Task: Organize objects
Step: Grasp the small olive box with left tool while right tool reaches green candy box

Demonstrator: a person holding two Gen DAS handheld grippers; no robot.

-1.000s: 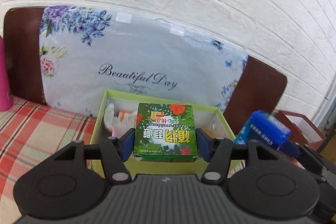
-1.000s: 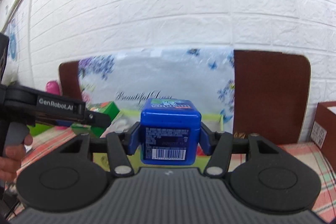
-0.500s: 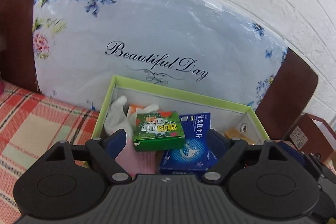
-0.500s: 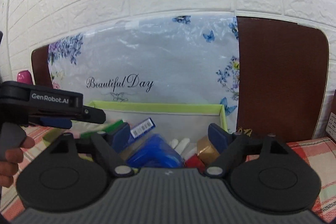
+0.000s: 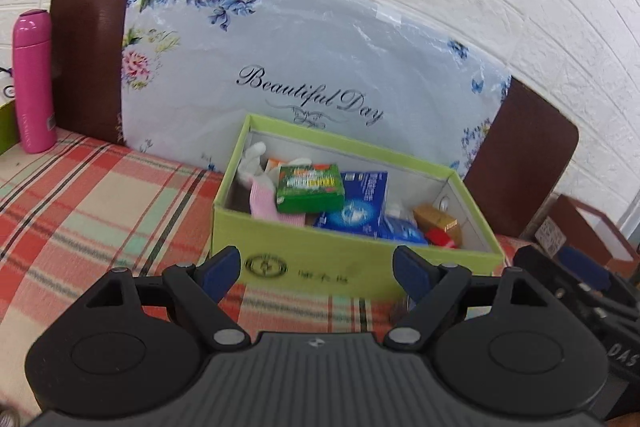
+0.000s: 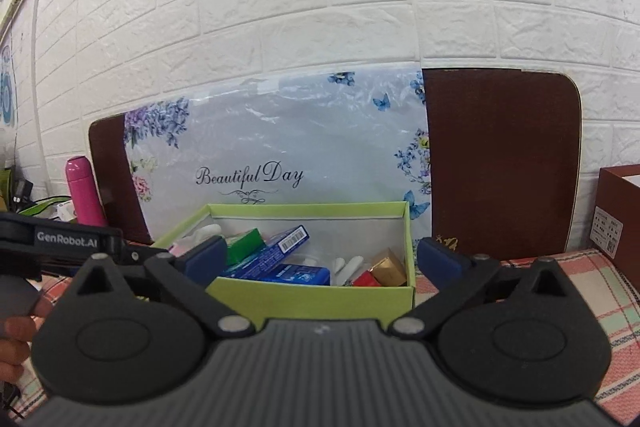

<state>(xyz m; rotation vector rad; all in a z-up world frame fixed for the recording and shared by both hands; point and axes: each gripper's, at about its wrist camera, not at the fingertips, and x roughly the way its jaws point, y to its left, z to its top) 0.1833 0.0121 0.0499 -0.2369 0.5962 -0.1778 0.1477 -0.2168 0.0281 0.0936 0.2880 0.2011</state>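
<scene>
The green box (image 5: 352,259) is standing open-topped, but its inside is lying crowded: a green packet (image 5: 310,189) is resting on a pink cloth (image 5: 262,197) and a blue carton (image 5: 356,203), leaving perhaps a small gap near the gold block (image 5: 436,221). Behind it a floral bag (image 5: 320,59) is blocking the way. The checked tablecloth (image 5: 100,211) is lying open toward the pink bottle (image 5: 33,79).

Small boxes (image 5: 310,187) in open box (image 5: 352,259) on tablecloth (image 5: 100,211), before cushion (image 5: 320,67).
</scene>
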